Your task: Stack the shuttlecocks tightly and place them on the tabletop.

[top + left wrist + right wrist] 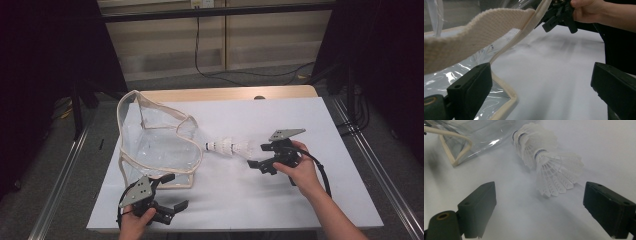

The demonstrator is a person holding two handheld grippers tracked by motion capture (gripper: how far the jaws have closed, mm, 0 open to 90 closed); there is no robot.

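Observation:
A clear plastic bag [155,142] with cream trim lies on the left of the white sheet [280,200], its mouth facing right. A stack of white shuttlecocks [230,147] lies on its side just outside that mouth. My right gripper [258,155] is open just right of the stack, and in the right gripper view the shuttlecocks [549,162] lie a little ahead of its jaws, apart from both pads [479,207]. My left gripper [177,190] is open at the bag's near corner. The bag's cream strap [479,30] arches over its left pad [471,87], with nothing gripped.
The sheet covers a wooden table [225,93] with metal rails along both sides. Black cables run across the floor behind the table. In the left gripper view, a hand holding the right gripper [559,17] shows at the top.

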